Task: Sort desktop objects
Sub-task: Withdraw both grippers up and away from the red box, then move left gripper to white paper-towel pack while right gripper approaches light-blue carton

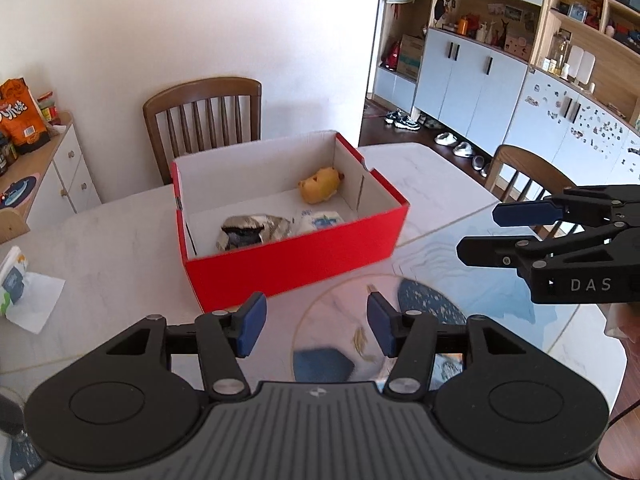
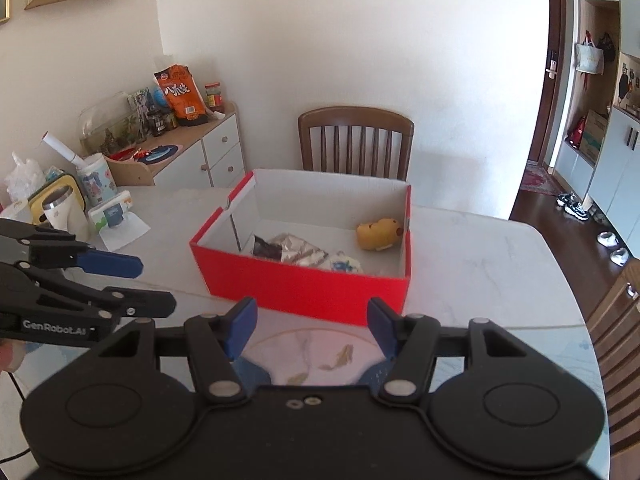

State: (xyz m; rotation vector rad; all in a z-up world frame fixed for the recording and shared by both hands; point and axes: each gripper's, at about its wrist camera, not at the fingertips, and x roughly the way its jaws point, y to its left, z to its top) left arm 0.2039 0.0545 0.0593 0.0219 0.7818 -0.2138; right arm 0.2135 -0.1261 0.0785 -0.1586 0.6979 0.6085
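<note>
**Toys in the red box**

The red cardboard box (image 1: 294, 258) sits mid-tabletop (image 1: 100, 240). Inside lie a soft yellow plush toy (image 1: 321, 185) and a crinkly silver foil packet (image 1: 254, 231). Both look light; pinch their middles. Left gripper (image 1: 316, 322) and right gripper (image 2: 312, 326) jaws stand apart, empty.

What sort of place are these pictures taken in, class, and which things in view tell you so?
Most likely the dining area of a home. A wooden dining chair stands at a marble-look table, shoes lie by the tall cupboards, and snack bags and jars crowd a sideboard.
</note>
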